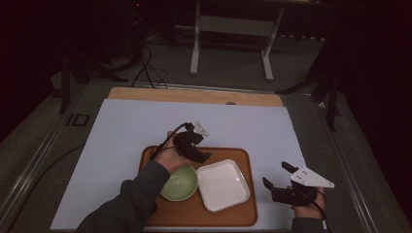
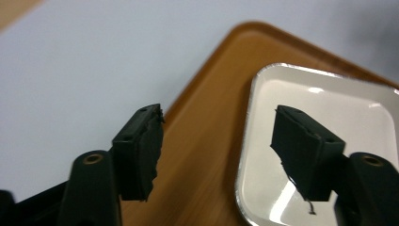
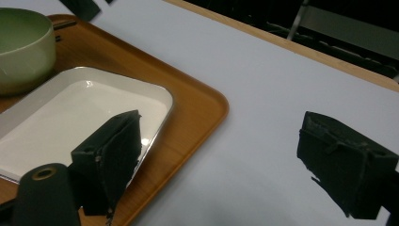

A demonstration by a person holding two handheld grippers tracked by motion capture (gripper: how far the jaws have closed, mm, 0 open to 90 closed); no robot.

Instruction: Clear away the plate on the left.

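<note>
Claws empty, dish and bowl sitting on the tray

Your left claw is spread wide with nothing in it, hanging over the tray right at the far corner of the white dish; your right claw is wide too, off on the worktop beside the tray. That dish looks glazed, stiff and slick, probably chips easy, so pinch the raised rim, not the flat. The green bowl touches it on the left, likely heavier; grab its lip.
</note>
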